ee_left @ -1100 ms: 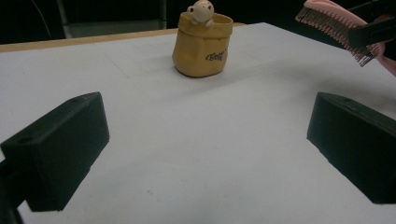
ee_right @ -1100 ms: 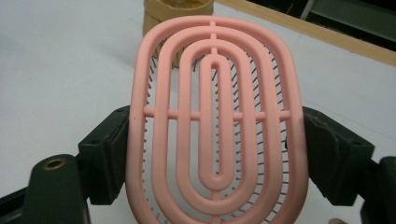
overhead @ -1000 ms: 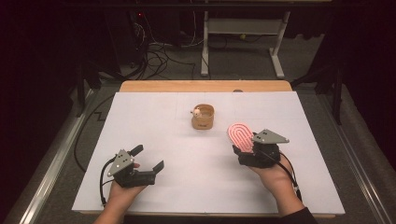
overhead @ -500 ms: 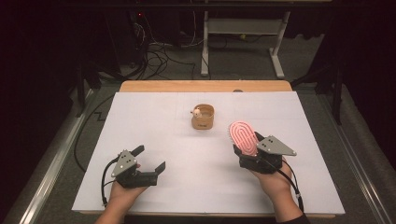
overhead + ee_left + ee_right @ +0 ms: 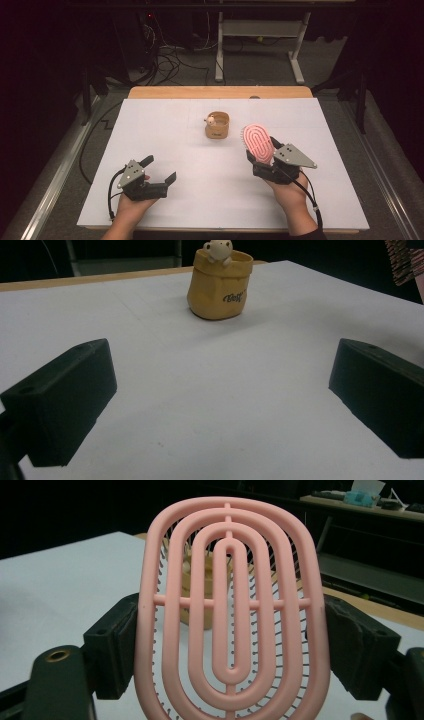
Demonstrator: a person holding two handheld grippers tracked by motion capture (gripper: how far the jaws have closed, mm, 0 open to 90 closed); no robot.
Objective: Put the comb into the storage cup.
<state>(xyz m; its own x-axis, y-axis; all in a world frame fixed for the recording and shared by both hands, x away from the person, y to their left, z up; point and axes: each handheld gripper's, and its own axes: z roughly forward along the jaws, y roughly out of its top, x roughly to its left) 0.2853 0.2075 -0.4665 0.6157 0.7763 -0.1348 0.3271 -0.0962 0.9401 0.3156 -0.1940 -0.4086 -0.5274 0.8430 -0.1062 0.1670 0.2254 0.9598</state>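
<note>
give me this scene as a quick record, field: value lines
surface: white table
held item: pink hairbrush, clamped at its sides by the right gripper, head raised off the table
left gripper: open, holds nothing, low over the near left of the table
other item: small yellow pot with a bear figure on its rim, upright at centre far side
brush to pot: apart, brush right of and nearer than the pot

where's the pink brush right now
The pink brush is clamped in the right gripper at the right of the high view, raised just right of the small yellow pot.
</note>
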